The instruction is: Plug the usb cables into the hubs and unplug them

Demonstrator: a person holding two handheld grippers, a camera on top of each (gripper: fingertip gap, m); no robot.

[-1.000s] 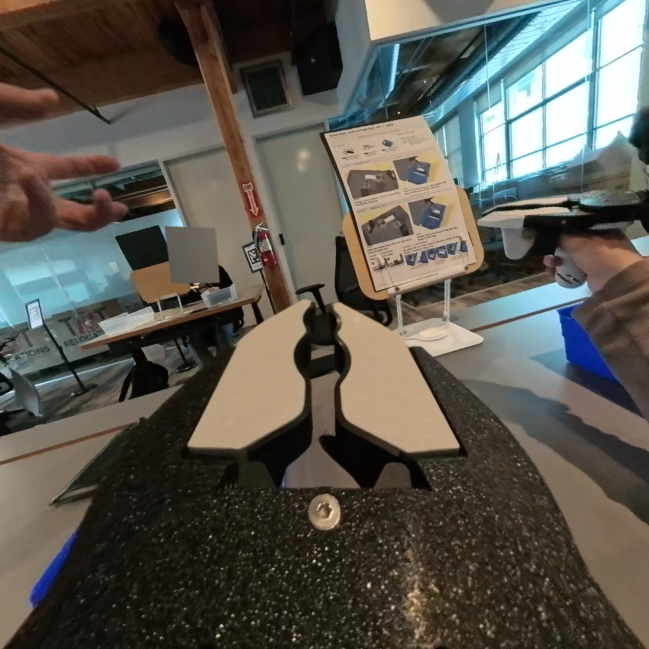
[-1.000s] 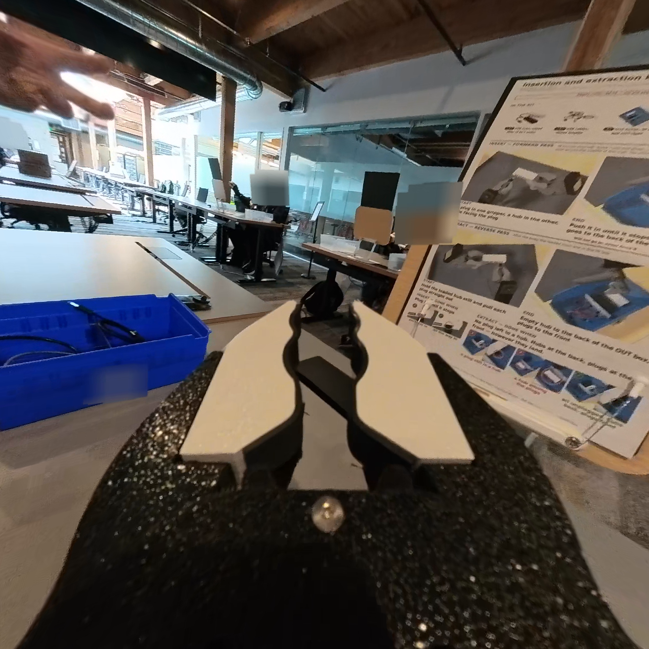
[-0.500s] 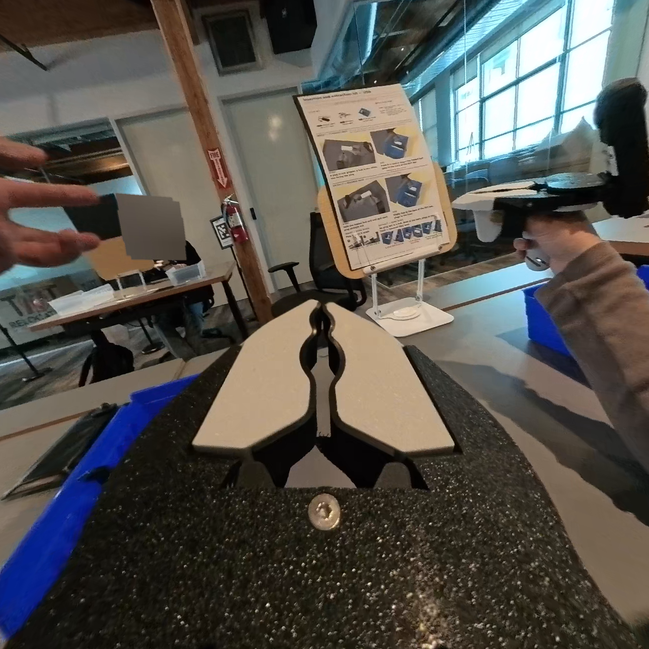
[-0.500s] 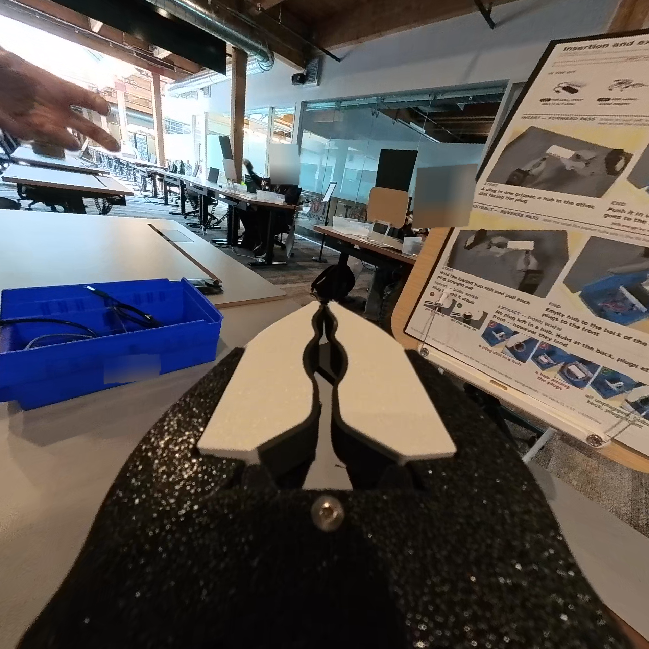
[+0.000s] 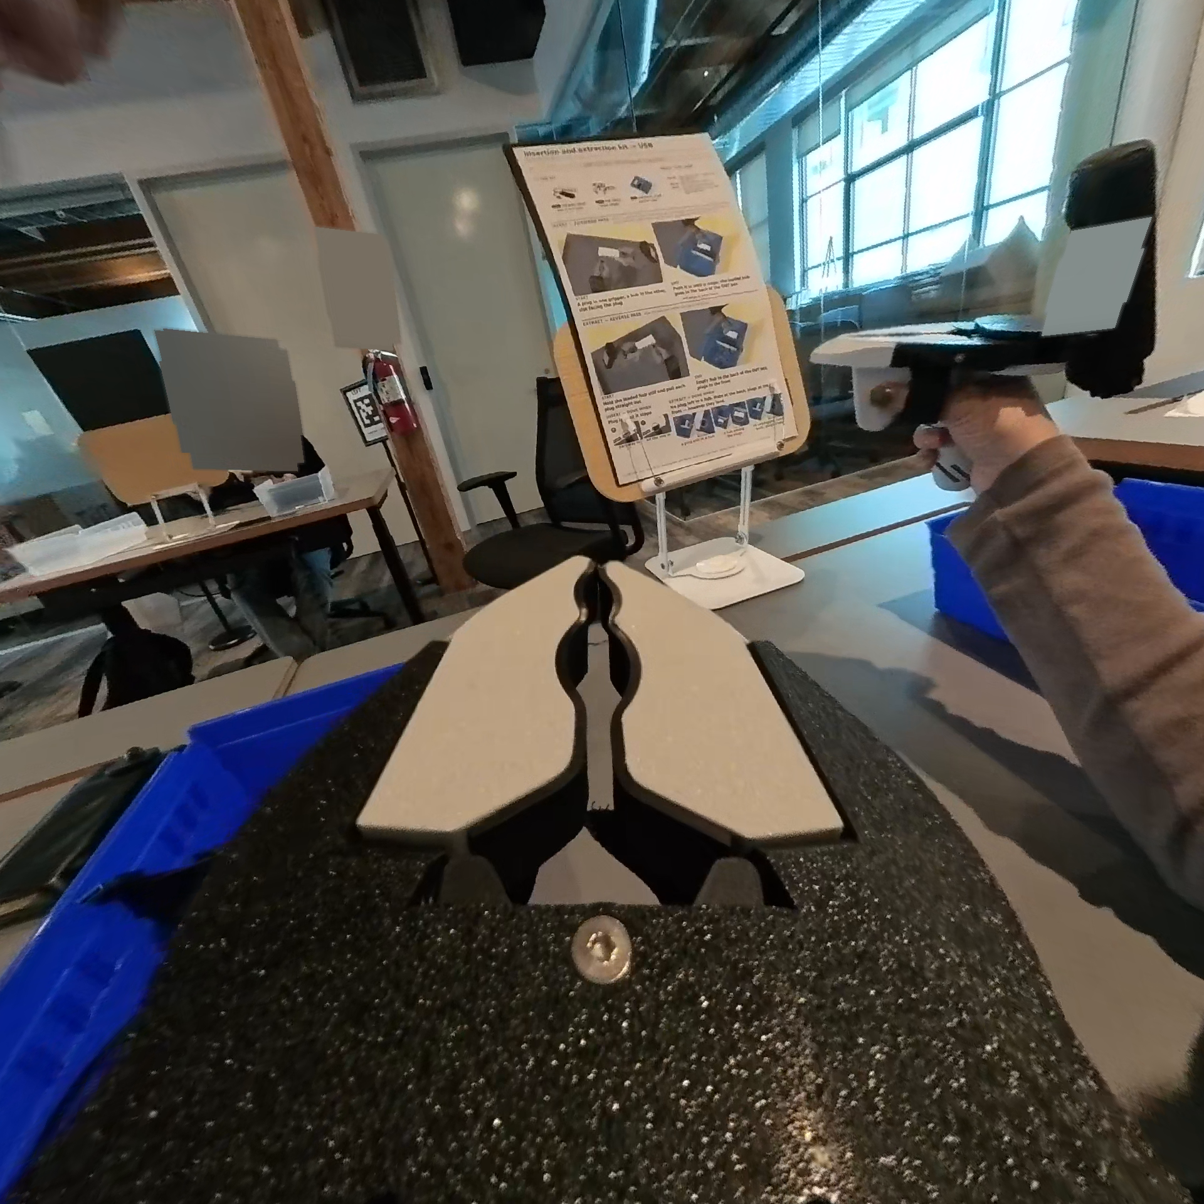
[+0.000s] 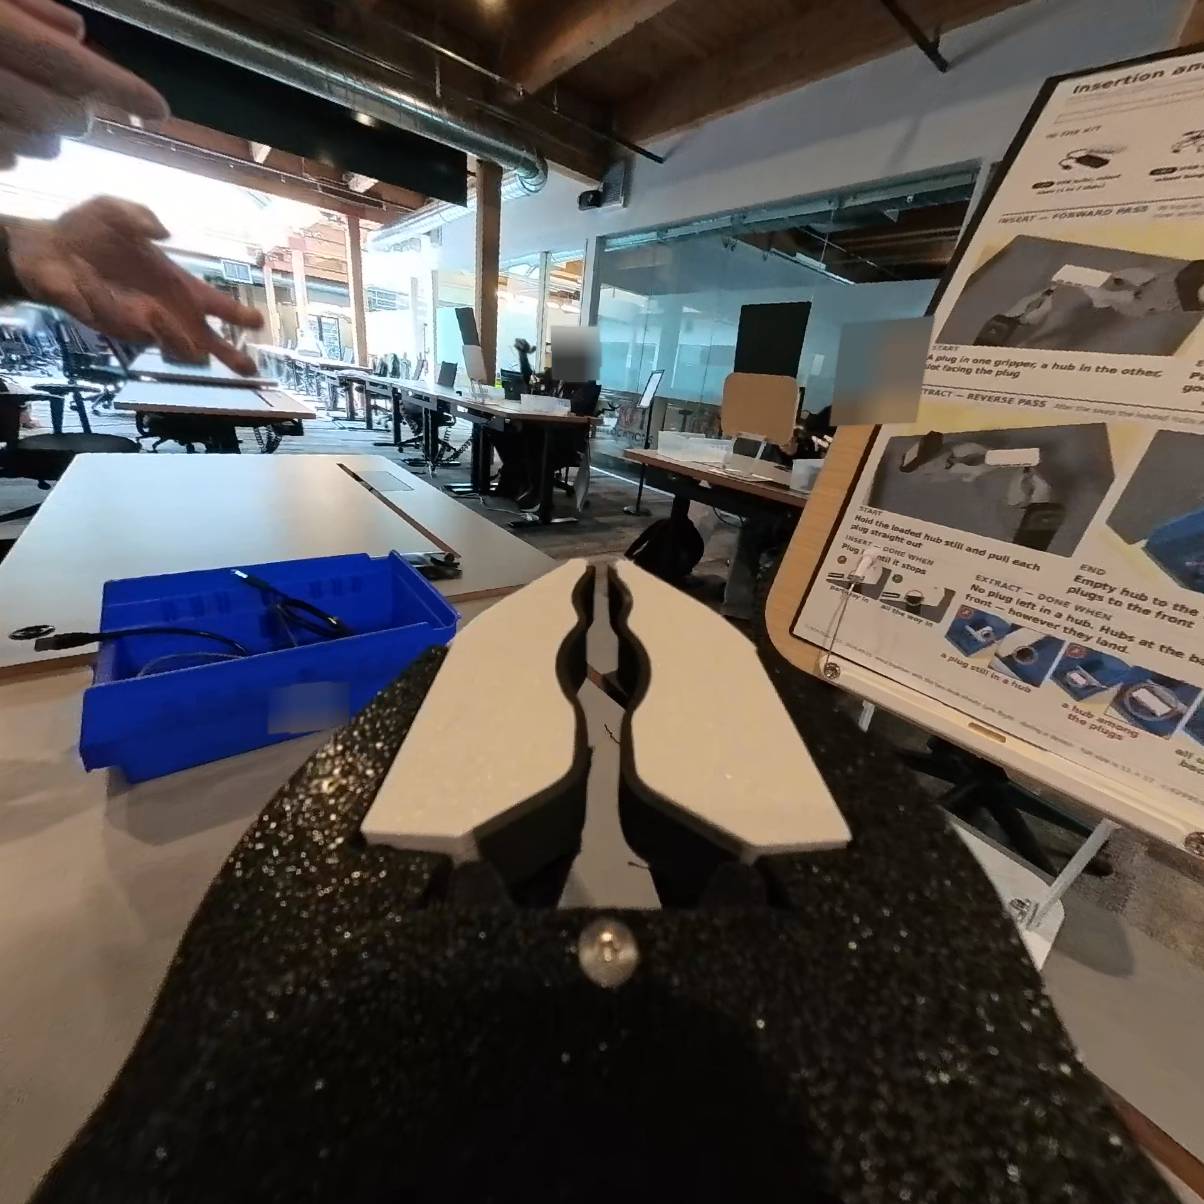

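Open office behind: wooden posts (image 5: pixel 293 150), glass walls, long rows of desks (image 6: pixel 456 404). Grey table (image 5: pixel 866 658) up front, with an instruction sheet (image 5: pixel 658 306) on a white stand (image 5: pixel 730 573) at its far edge.

Left gripper (image 5: pixel 598 576) clenched, tips meeting, nothing between them; held above the table beside a blue bin (image 5: pixel 130 847) at lower left. Contents of that bin out of sight from here.

Right gripper (image 6: pixel 602 573) also clenched on nothing, only a thin slit between the tips. Seen side-on in the left wrist view (image 5: pixel 847 348), raised in a hand (image 5: pixel 977 430) with a grey sleeve (image 5: pixel 1075 619), above a second blue bin (image 5: pixel 964 586).

Black usb cables (image 6: pixel 286 606) coiled loose in the blue bin (image 6: pixel 195 703) on the table, one plug end hanging out over its left rim. Hubs not visible.

Blurred bare hand (image 6: pixel 117 280) raised at upper left.
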